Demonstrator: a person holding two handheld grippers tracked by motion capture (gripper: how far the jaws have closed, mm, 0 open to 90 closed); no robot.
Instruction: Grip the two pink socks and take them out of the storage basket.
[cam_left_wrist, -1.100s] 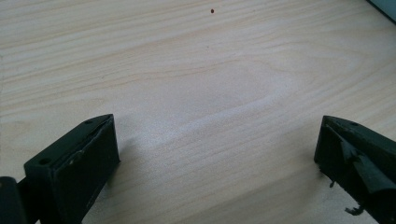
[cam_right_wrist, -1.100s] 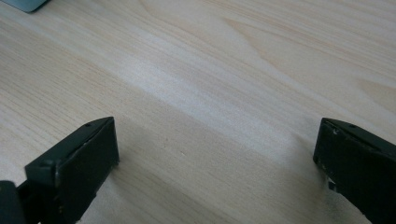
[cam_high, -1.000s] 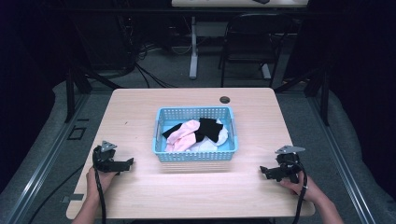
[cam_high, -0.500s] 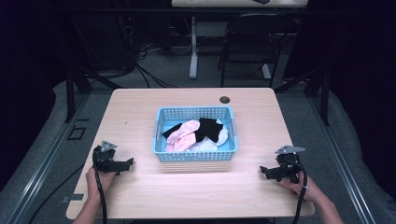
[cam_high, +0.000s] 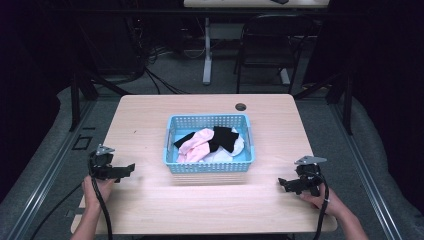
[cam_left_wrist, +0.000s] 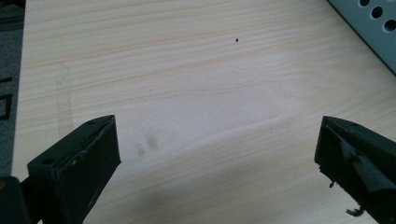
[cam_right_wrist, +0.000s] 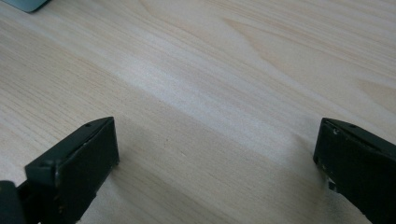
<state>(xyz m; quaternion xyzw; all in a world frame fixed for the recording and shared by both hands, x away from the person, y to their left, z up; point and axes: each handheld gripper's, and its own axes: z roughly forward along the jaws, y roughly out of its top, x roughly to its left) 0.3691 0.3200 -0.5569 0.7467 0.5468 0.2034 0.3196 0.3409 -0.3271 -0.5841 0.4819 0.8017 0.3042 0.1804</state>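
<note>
Table (cam_high: 150, 120): light wood-grain laminate, smooth, faint satin sheen; small dark speck and a couple of dull smudges on it in the left gripper view. Basket (cam_high: 207, 166), centre of the high view: light blue perforated plastic, slightly glossy. Clothes (cam_high: 210, 142) inside: soft matt cloth, pink, black and white. Left gripper (cam_left_wrist: 217, 154) and right gripper (cam_right_wrist: 217, 154): jaws matt black, hard-looking, edges scuffed and chipped. Floor (cam_high: 45, 150) at frame left: grey, rough, carpet-like.
</note>
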